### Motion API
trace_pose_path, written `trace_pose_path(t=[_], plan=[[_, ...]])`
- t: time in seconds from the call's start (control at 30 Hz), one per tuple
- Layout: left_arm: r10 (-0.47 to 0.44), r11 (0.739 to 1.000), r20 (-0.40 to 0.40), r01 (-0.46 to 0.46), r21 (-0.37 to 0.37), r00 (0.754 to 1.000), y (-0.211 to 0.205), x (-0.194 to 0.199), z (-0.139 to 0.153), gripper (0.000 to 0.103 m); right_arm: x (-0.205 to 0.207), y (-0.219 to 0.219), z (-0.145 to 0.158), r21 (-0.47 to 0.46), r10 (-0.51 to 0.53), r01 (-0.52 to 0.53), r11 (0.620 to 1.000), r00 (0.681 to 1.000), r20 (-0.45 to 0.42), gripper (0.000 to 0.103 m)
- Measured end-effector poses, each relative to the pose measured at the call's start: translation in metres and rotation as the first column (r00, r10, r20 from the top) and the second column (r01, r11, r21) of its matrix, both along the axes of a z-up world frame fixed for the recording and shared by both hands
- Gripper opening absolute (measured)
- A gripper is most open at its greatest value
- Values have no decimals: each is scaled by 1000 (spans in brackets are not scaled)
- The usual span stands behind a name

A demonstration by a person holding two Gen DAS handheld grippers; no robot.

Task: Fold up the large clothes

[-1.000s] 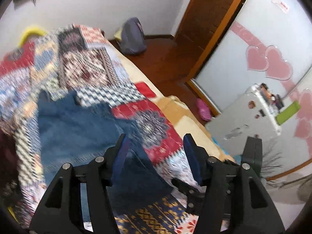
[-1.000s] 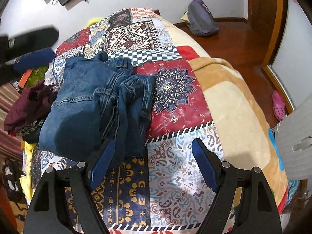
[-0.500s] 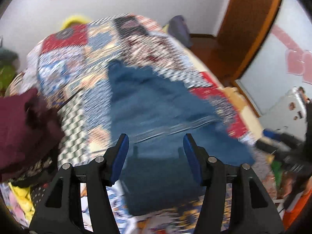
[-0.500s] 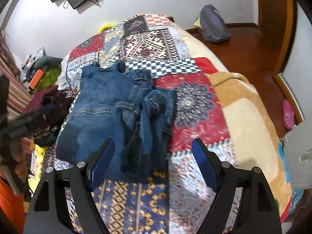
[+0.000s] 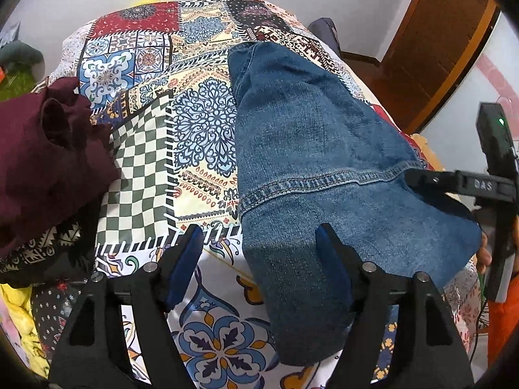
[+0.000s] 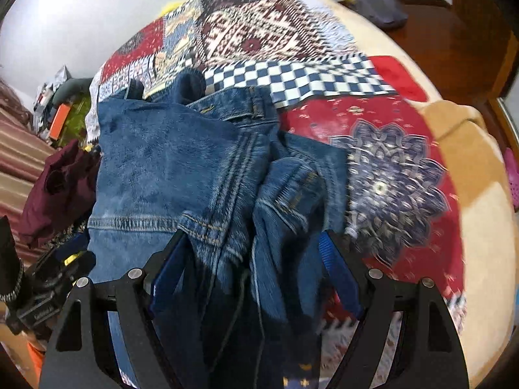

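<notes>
The jeans (image 5: 324,168) lie on the patterned bedspread (image 5: 201,136), filling the centre and the 3 o'clock side of the left wrist view; a stitched seam crosses them from about 8 o'clock to 3 o'clock. The left gripper (image 5: 259,253) stands wide open, its blue-padded fingers (image 5: 185,262) well apart; the 3 o'clock finger sits over the denim, the 9 o'clock one over bare bedspread; whether either touches the cloth cannot be told, and nothing is clamped. A dark red garment (image 5: 48,149) is heaped at 9 o'clock, apart from the jeans. In the right wrist view the jeans (image 6: 181,168) are bunched in the centre, waistband toward 12 o'clock, with loose folds running down to 6 o'clock; the right gripper (image 6: 249,269) is spread wide too, with crumpled denim lying between its fingers (image 6: 337,269), unpinched. The right gripper also shows at 3 o'clock in the left view, at the edge of the jeans.
</notes>
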State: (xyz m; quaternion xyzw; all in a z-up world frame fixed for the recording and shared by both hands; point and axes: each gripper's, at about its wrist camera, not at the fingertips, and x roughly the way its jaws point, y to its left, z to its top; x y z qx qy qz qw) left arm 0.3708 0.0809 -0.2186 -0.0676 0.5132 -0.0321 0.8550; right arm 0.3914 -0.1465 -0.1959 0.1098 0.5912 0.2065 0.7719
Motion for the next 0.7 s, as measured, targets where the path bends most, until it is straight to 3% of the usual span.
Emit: trace_pose_path(t=[0.07, 0.23, 0.43, 0.47, 0.5, 0.53, 0.7], plan=[[5, 1000, 0, -5, -7, 1000, 1, 1, -2, 73, 1, 6, 2, -8, 35, -34, 999, 999, 37, 74], [38, 998, -5, -38, -52, 999, 8, 0, -8, 76, -3, 16, 21, -46, 96, -90, 995, 987, 126, 41], [20, 999, 0, -20, -46, 1000, -1, -3, 0, 75, -15, 29, 70, -93, 168, -146, 985, 940, 296, 30], [14, 999, 1, -14, -39, 1000, -4, -3, 2, 75, -12, 28, 70, -98, 167, -144, 985, 941, 294, 29], [9, 999, 4, -9, -34, 1000, -6, -3, 3, 75, -9, 26, 66, -102, 164, -140, 985, 945, 285, 16], [4, 999, 4, -4, -37, 1000, -8, -2, 3, 75, -6, 25, 58, -107, 169, -145, 984, 949, 265, 12], [3, 1000, 6, -3, -30, 1000, -16, -1, -1, 76, -2, 16, 7, -152, 161, -136, 979, 974, 161, 16]])
